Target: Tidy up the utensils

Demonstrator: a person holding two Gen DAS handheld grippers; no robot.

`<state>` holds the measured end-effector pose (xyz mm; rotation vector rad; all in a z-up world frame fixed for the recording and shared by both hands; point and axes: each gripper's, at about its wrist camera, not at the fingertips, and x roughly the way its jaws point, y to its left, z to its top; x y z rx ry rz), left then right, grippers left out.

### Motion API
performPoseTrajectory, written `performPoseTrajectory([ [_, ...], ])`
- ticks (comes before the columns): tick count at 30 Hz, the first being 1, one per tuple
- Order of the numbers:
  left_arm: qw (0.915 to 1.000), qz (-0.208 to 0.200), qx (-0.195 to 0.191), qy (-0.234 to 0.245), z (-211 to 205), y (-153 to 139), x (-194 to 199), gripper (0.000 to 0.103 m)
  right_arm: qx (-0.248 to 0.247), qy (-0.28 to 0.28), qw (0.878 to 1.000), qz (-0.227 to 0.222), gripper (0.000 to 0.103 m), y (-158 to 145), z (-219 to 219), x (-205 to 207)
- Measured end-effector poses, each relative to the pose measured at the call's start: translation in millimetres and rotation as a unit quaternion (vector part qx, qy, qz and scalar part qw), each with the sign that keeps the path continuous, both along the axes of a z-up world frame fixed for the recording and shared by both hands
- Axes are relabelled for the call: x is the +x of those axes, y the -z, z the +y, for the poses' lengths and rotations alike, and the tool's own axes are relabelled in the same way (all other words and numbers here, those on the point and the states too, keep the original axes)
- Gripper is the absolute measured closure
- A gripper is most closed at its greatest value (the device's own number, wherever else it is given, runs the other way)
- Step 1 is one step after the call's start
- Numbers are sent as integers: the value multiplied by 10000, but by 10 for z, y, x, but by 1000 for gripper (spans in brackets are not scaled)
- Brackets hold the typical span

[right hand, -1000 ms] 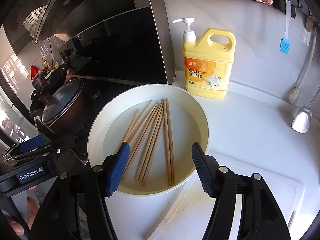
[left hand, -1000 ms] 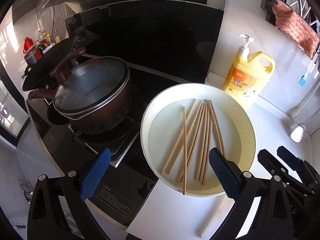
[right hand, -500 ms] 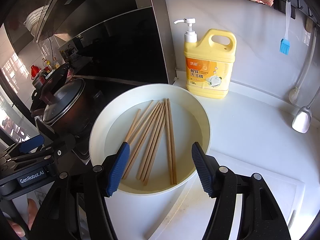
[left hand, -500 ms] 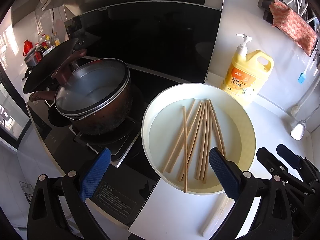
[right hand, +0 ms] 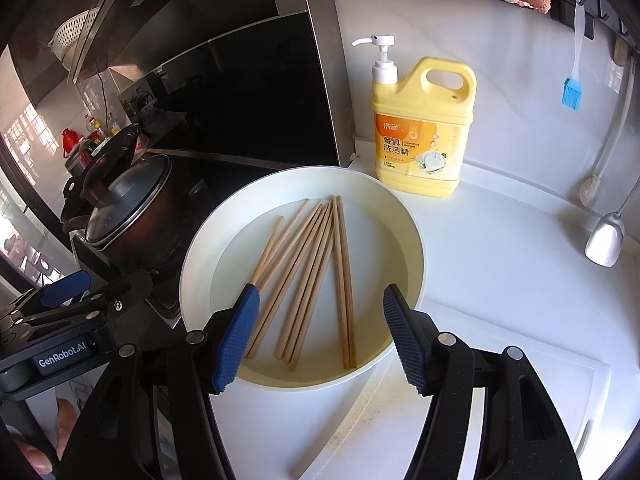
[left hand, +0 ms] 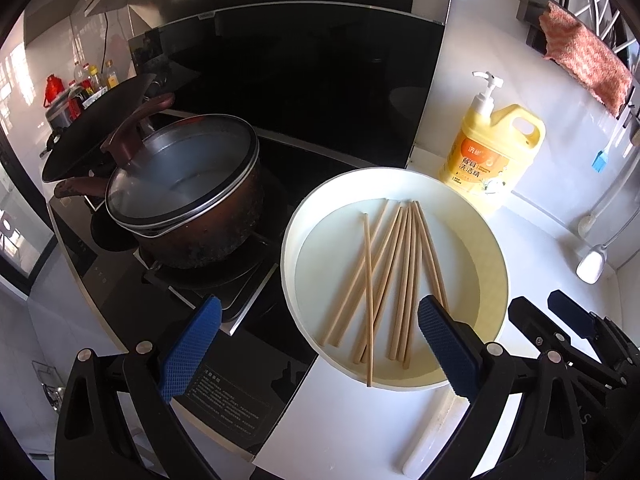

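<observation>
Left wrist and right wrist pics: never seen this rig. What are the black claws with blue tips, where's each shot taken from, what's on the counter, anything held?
No robot here: a person holds a two-finger gripper in each hand, each with a fisheye camera looking along its fingers. One picture looks past the left gripper, the other past the right gripper. Both are open and hold nothing. On the white counter a white bowl holds loose chopsticks. A yellow soap bottle stands behind it; a lidded pot sits on the stove to the left.
</observation>
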<state>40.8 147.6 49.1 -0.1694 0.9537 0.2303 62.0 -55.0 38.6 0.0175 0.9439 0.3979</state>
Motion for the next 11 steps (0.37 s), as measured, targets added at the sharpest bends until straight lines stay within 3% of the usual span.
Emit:
performPoseTrajectory([
  [11, 10000, 62, 3, -72, 24, 10, 8, 6, -12, -14, 10000, 16, 41, 10, 32, 2],
])
